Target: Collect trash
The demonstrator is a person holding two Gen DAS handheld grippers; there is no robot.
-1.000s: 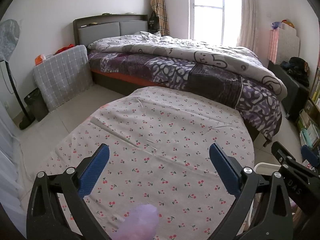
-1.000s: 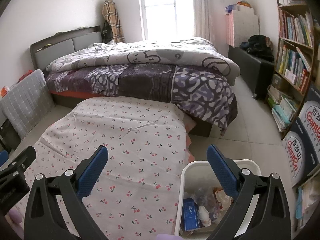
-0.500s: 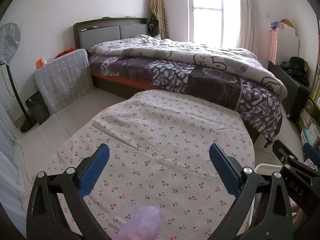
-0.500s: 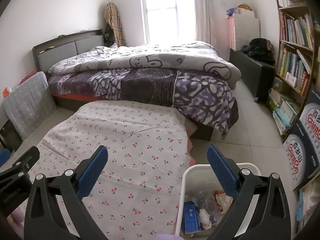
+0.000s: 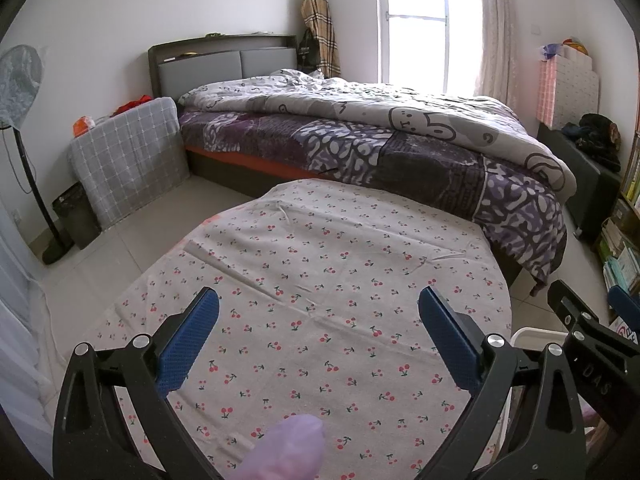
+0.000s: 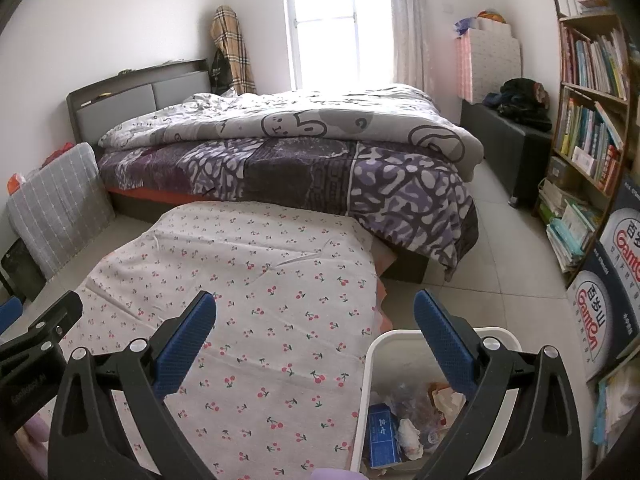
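With both jaws spread and empty, left hand-held gripper (image 5: 319, 328) and right hand-held gripper (image 6: 315, 326) hover over the cherry-print worktop (image 6: 256, 280), trash (image 6: 404, 420) inside the white bin (image 6: 370, 364) at 5 o'clock.

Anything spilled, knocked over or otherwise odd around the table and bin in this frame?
Nothing stands out. The white trash bin stands upright beside the cherry-print tablecloth with its trash inside, none seen on the floor. The cloth has only light creases. Both the left tool and the right tool are open and hold nothing.
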